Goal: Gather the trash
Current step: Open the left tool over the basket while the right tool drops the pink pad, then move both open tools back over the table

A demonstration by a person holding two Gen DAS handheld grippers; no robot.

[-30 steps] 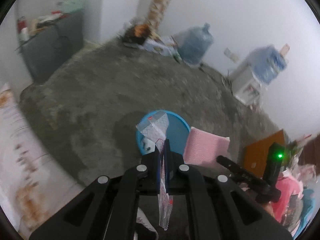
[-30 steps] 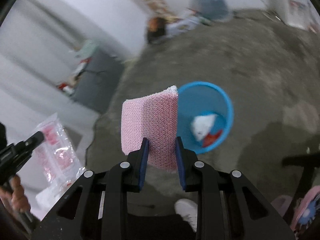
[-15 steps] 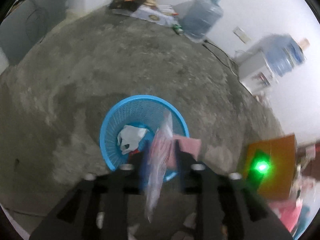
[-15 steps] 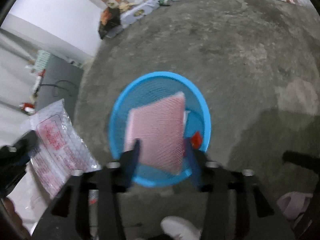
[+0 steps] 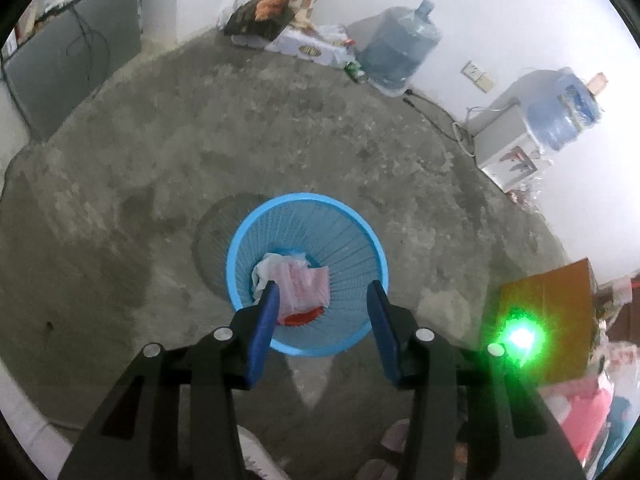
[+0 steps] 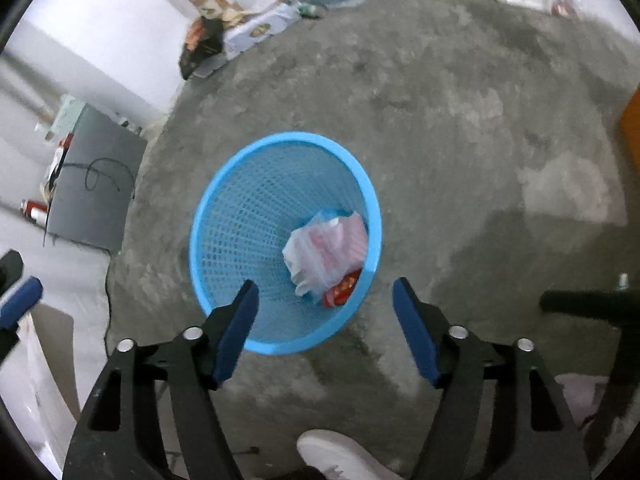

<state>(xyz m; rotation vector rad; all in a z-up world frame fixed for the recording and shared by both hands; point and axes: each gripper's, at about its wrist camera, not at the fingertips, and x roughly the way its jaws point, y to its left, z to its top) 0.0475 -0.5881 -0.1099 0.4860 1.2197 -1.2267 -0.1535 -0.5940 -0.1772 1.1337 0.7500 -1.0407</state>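
A blue mesh waste basket (image 5: pixel 240 240) (image 6: pixel 224 216) stands on the bare concrete floor below both grippers. Inside it lie a pink foam pad and a clear plastic bag (image 5: pixel 306 286) (image 6: pixel 332 246), a white crumpled wrapper (image 5: pixel 262 270) and a red scrap (image 6: pixel 342 290). My left gripper (image 5: pixel 323 290) hangs above the basket's near rim, its jaws opening with nothing between them. My right gripper (image 6: pixel 325 286) hovers over the near rim too, jaws opening wide and empty. A blue fingertip of the left gripper (image 6: pixel 20 296) shows at the left edge of the right wrist view.
Two large water bottles (image 5: pixel 396 46) (image 5: pixel 560 108), a white dispenser (image 5: pixel 504 148) and boxes (image 5: pixel 308 46) line the far wall. A grey cabinet (image 6: pixel 92 188) stands left, an orange box (image 5: pixel 556 312) right. A white shoe (image 6: pixel 340 456) is beneath me.
Both grippers sank toward the basket and opened. The plastic bag left the left gripper and the pink foam pad left the right one; both now lie in the basket.
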